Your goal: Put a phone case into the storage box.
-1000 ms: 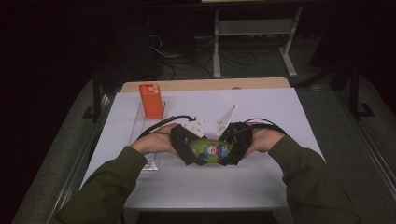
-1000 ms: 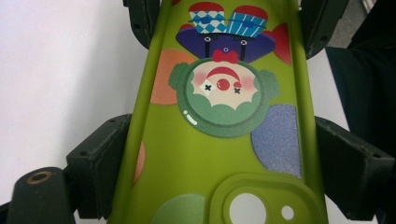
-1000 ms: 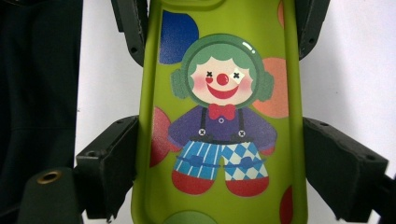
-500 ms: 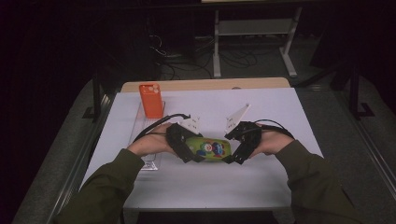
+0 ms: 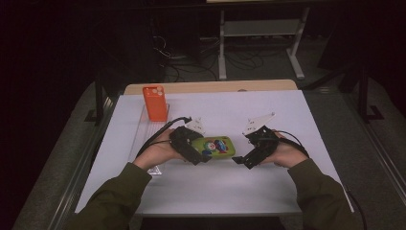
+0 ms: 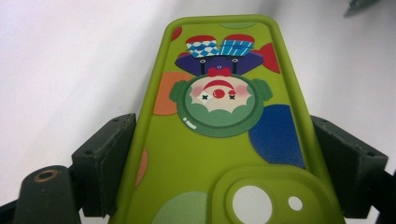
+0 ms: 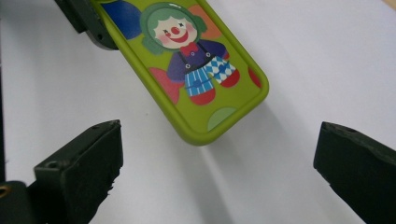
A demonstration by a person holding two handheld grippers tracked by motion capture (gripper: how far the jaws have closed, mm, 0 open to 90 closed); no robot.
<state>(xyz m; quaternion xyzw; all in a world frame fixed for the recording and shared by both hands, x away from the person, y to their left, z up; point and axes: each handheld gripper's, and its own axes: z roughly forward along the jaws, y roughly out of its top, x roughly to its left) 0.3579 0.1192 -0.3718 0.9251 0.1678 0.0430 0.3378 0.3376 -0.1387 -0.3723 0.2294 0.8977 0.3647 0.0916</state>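
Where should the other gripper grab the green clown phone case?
Probably the free short end of the green clown phone case, by its two long edges. The right gripper comes from that side with jaws wide, while the left gripper pinches the camera-hole end.

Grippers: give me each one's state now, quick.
Left gripper: shut on the green phone case.
Right gripper: open, holding nothing; its jaws have just been opening, clear of the case.

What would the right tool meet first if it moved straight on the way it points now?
Probably the free end of the green phone case, which lies just ahead of the open right tool; the left tool clamps the other end.
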